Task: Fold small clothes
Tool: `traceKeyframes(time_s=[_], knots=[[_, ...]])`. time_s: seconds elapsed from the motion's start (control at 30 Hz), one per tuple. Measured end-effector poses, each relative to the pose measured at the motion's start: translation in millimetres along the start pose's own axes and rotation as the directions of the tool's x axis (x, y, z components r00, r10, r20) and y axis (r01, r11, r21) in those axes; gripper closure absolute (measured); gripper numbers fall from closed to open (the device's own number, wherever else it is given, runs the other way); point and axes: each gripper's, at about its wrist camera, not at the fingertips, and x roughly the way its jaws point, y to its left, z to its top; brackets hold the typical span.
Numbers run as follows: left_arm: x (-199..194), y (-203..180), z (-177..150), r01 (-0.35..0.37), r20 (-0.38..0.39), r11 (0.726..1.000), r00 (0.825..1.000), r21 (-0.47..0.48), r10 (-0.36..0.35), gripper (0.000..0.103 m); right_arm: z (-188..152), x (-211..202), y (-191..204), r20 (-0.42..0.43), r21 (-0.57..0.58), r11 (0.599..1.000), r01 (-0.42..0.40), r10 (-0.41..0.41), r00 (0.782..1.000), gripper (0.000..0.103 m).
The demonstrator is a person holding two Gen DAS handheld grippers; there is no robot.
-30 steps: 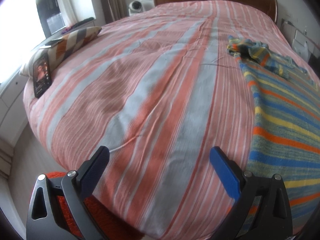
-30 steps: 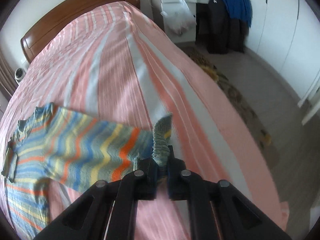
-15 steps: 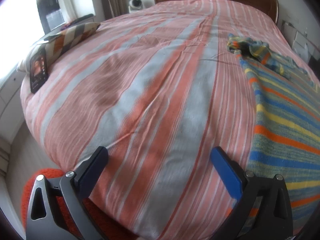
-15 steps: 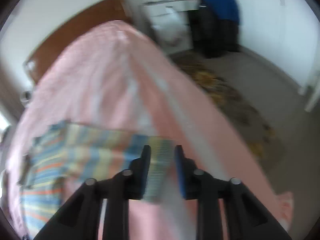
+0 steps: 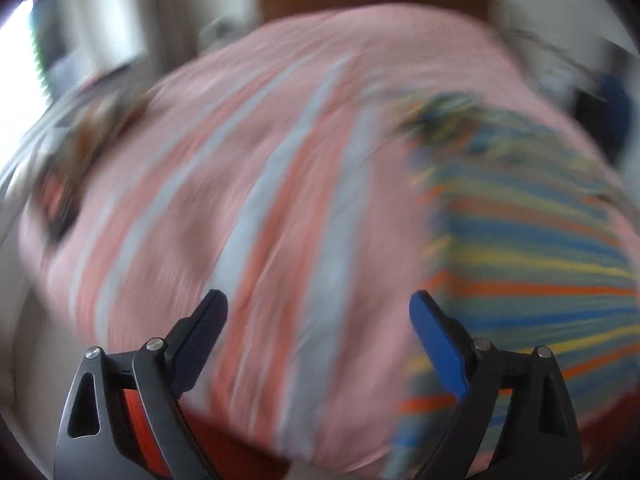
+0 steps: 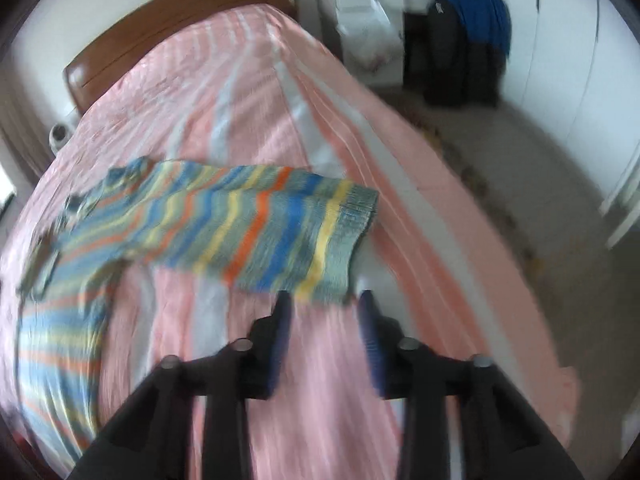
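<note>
I see one garment: a knitted sweater striped in blue, yellow, orange and grey-green. It lies spread flat, unfolded. In the right wrist view its sleeve stretches out sideways, the ribbed cuff at its free end lying flat; the collar is at far left and the body runs toward the lower left. In the left wrist view I find the sweater at right, heavily blurred.

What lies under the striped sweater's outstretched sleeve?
The sleeve lies flat on the pink striped bedspread, which shows all around it. Whatever sits directly beneath the fabric is covered.
</note>
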Motion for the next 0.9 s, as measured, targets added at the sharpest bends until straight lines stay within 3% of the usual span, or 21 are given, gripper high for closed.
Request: traceKeyframes(time_s=[0.07, 0.1, 0.2, 0.3, 0.37, 0.43, 0.47, 0.53, 0.57, 0.63, 0.7, 0.77, 0.83, 0.9], knots=[[-11.9, -30.4, 42.5, 0.12, 0.033, 0.98, 0.991, 0.157, -0.127, 0.005, -17.7, -21.5, 12.7, 0.048, -0.062, 0.998, -0.021, 0.024, 0.999, 0.05], [-12.8, -49.3, 62.6, 0.168, 0.035, 0.955, 0.983, 0.243, -0.182, 0.001, -23.5, -26.8, 19.0, 0.062, -0.084, 0.996, -0.028, 0.033, 0.998, 0.049], [12.2, -111.4, 106.8, 0.259, -0.023, 0.841, 0.959, 0.476, -0.282, 0.001, -48.3, -30.6, 45.7, 0.074, -0.103, 0.991, -0.087, 0.095, 0.993, 0.049], [76.2, -166.7, 126.3, 0.265, -0.119, 0.75, 0.962, 0.607, -0.244, 0.002, -72.4, -21.2, 63.7, 0.061, -0.043, 0.984, -0.172, 0.175, 0.983, 0.049], [114.7, -185.1, 126.1, 0.24, -0.157, 0.721, 0.971, 0.65, -0.181, 0.002, -85.1, -18.1, 68.8, 0.053, -0.034, 0.982, -0.185, 0.186, 0.981, 0.049], [156.7, -198.4, 120.6, 0.19, -0.178, 0.7, 0.98, 0.688, -0.092, 0.015, -97.9, -13.1, 76.7, 0.042, -0.057, 0.982, -0.18, 0.183, 0.982, 0.049], [170.5, -200.3, 119.9, 0.2, -0.203, 0.703, 0.976, 0.683, -0.082, 0.019, -102.4, -13.3, 79.6, 0.042, -0.078, 0.981, -0.177, 0.18, 0.983, 0.049], [181.2, -192.9, 130.2, 0.299, -0.242, 0.764, 0.951, 0.571, -0.191, 0.042, -109.1, -15.9, 83.6, 0.052, -0.12, 0.979, -0.165, 0.172, 0.984, 0.048], [184.1, -186.2, 138.1, 0.333, -0.263, 0.798, 0.938, 0.502, -0.226, 0.092, -110.8, -16.7, 84.4, 0.056, -0.137, 0.977, -0.162, 0.171, 0.984, 0.048], [181.2, -163.5, 158.2, 0.302, -0.226, 0.878, 0.947, 0.371, -0.23, 0.097, -111.2, -16.6, 82.5, 0.064, -0.136, 0.977, -0.165, 0.175, 0.982, 0.048], [166.9, -128.7, 174.3, 0.25, -0.133, 0.932, 0.966, 0.262, -0.222, 0.098, -110.1, -16.1, 79.8, 0.067, -0.121, 0.977, -0.173, 0.182, 0.981, 0.048], [153.5, -67.7, 189.5, 0.189, -0.058, 0.98, 0.981, 0.065, -0.186, 0.098, -109.1, -15.7, 78.9, 0.073, -0.118, 0.978, -0.174, 0.183, 0.98, 0.048], [148.4, -2.8, 193.9, 0.093, -0.019, 0.988, 0.995, -0.125, -0.096, 0.098, -108.2, -13.6, 80.4, 0.076, -0.122, 0.978, -0.172, 0.182, 0.98, 0.047], [149.4, 54.3, 186.3, -0.034, -0.027, 0.962, 0.999, -0.27, 0.028, 0.098, -110.1, -13.8, 81.9, 0.079, -0.128, 0.977, -0.17, 0.181, 0.98, 0.045]])
